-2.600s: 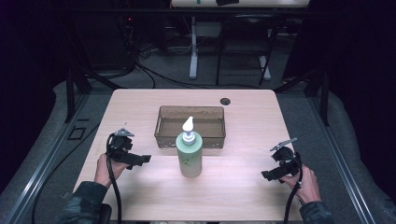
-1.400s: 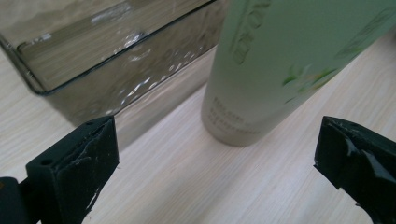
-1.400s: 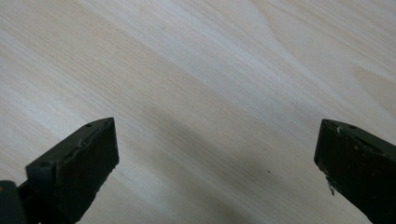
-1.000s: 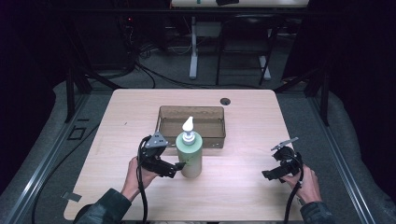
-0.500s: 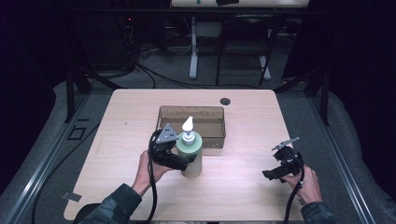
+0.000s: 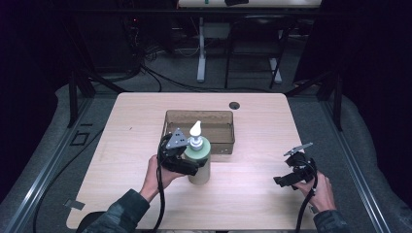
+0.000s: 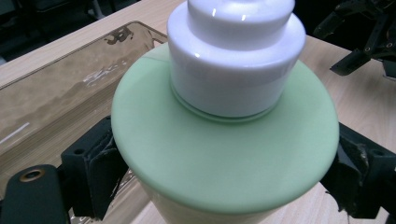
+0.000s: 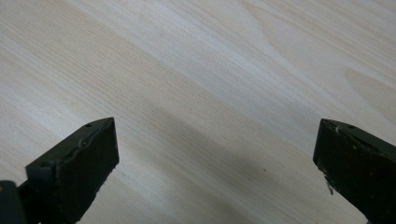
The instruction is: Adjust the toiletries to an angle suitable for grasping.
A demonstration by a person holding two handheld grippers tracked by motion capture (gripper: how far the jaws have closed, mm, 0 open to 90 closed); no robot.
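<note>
My left gripper [image 6: 187, 167] has moved in on the bottle [image 6: 199, 162], its jaws just closing against the sides. It's pale green with a white pump, upright. My right gripper [image 6: 286, 180] gapes empty.

Bottles you have: one green pump bottle [image 6: 198, 160]
Trays you have: one clear brown tray [image 6: 224, 122]
Grippers you hold: two, left gripper [image 6: 187, 167] and right gripper [image 6: 286, 179]
Tables before you: one wooden table [image 6: 136, 126]
</note>
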